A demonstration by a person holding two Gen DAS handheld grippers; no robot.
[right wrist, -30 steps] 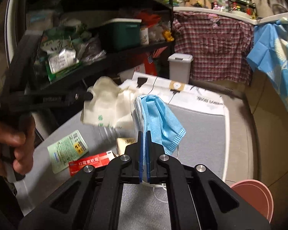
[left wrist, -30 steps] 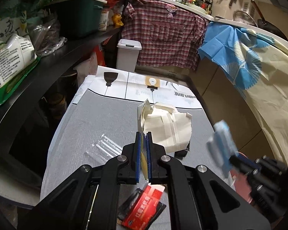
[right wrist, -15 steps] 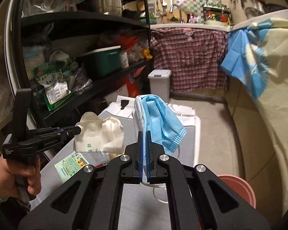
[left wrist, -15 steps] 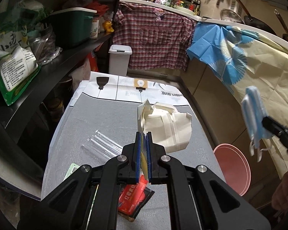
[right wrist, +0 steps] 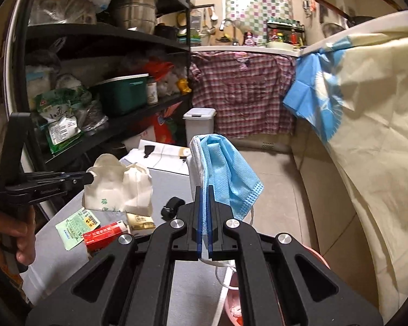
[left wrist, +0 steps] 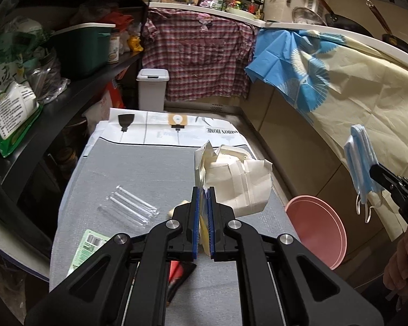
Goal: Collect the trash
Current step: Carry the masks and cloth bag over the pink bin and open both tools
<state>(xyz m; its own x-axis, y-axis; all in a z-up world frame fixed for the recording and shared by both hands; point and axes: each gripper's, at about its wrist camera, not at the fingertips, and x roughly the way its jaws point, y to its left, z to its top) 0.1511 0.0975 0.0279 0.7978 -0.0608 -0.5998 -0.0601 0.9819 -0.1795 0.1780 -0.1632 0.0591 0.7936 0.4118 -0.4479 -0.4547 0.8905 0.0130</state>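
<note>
Hanging from the right gripper [right wrist: 203,190], the blue face mask [right wrist: 225,174] is pinched between pressed-together jaws, folded, its long axis running roughly upright with its ear loops dangling below; in the left wrist view the mask [left wrist: 360,163] sits off the table's right side, above and beyond the pink bin [left wrist: 317,226] on the floor. The left gripper [left wrist: 203,193] is clamped on an edge of the cream paper bag [left wrist: 239,182], which is lifted clear of the table and extends away from the fingers. The grey table mat [left wrist: 138,174] carries clear plastic tubes [left wrist: 130,206], a green label [right wrist: 77,224], a red packet [right wrist: 104,236] and a printed sheet [left wrist: 176,133] at the far end. Dark shelving [right wrist: 108,35] lines the left; a plaid shirt [left wrist: 201,59] and a white lidded bin [left wrist: 152,89] stand at the back. Compared with a second ago, the mask has moved out from over the table towards the bin side, and both grips are unchanged.
</note>
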